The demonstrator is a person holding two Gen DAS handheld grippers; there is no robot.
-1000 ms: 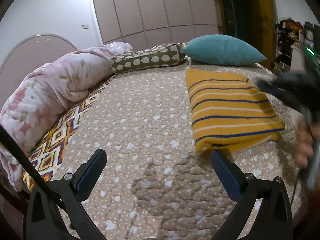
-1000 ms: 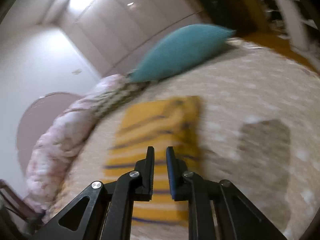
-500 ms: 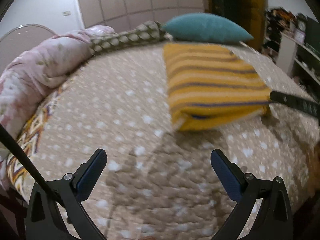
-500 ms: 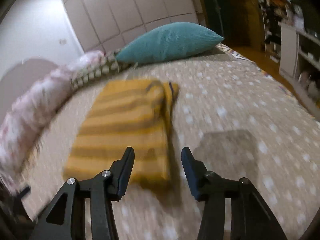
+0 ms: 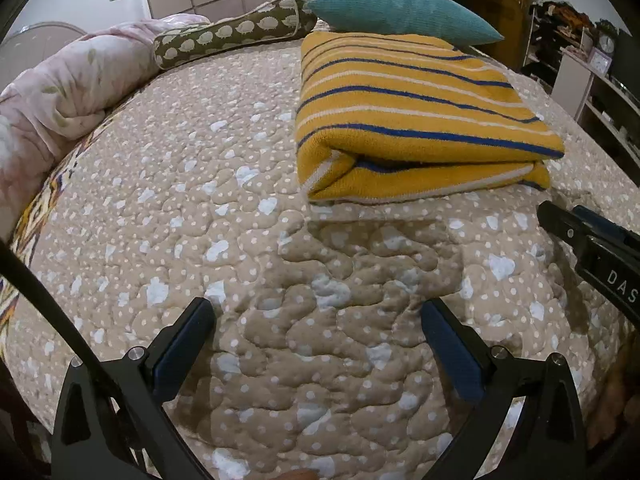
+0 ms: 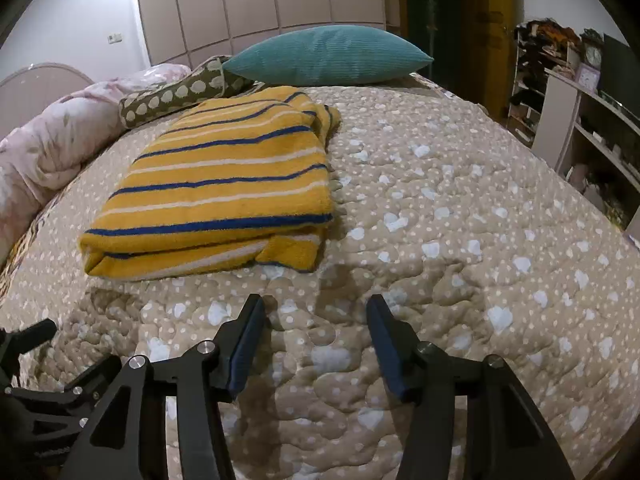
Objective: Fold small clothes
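Note:
A yellow garment with blue and white stripes lies folded on the beige quilted bedspread. My left gripper hangs wide open over bare quilt, in front of the garment's near folded edge, holding nothing. My right gripper is a little short of the garment's near right corner; its jaws are opening and only quilt shows between them. The right gripper's black fingers enter the left wrist view from the right edge, just off that corner.
A teal pillow, an olive patterned bolster and a pink floral duvet line the bed's far and left sides. Shelves stand to the right of the bed.
Both grippers came down and closer to the garment's near edge. The right gripper went from nearly shut to open and rolled level.

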